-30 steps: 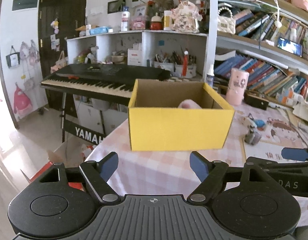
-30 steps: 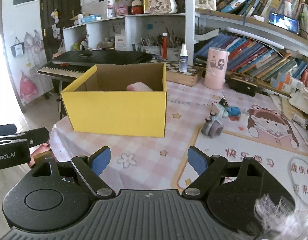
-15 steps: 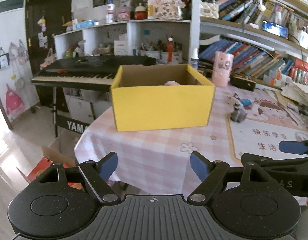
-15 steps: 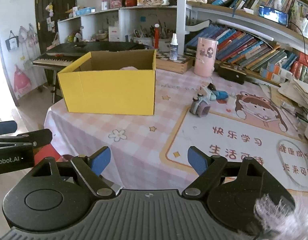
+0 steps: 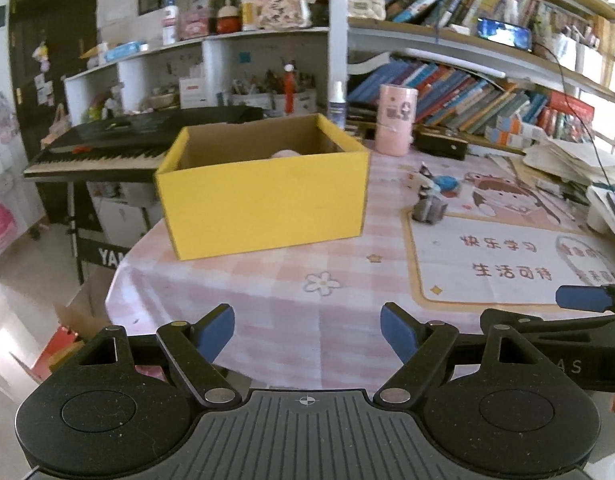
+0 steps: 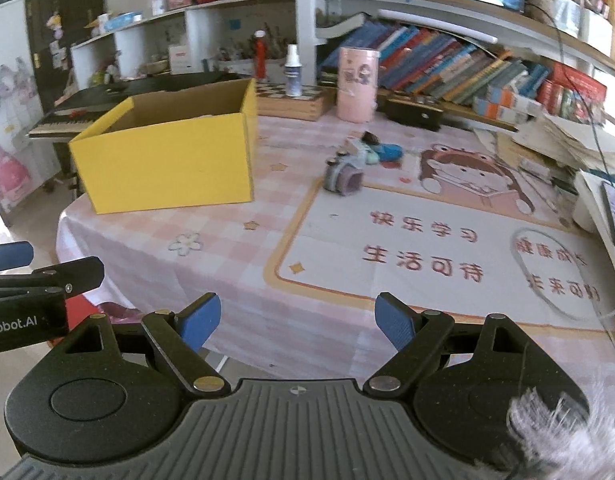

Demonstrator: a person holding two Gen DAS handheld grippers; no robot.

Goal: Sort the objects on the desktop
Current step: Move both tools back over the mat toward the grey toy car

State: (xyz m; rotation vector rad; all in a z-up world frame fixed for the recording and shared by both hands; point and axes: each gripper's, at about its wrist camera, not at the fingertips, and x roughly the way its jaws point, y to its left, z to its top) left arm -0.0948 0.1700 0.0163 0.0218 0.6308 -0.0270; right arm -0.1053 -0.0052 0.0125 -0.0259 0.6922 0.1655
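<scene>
both views: a round table under a pink checked cloth (image 5: pixel 267 300), seen from its near edge. the left gripper (image 5: pixel 307 330) and the right gripper (image 6: pixel 297 320) hang side by side over that edge, each with its blue pads apart and nothing between them, a stance that suits reaching rather than carrying. the yellow box (image 5: pixel 263 200) stands open-topped toward the table's left side, evidently as the bin for sorted items; a pale pink thing (image 5: pixel 285 154) lies inside it against the back wall. the things judged left to sort, a small grey toy camera (image 6: pixel 343 178) and a blue toy (image 6: pixel 387 152) just behind it, sit on the printed mat (image 6: pixel 427 248), right of the box and apart from it. the right gripper faces them more squarely, so it seems the likelier to pick.
</scene>
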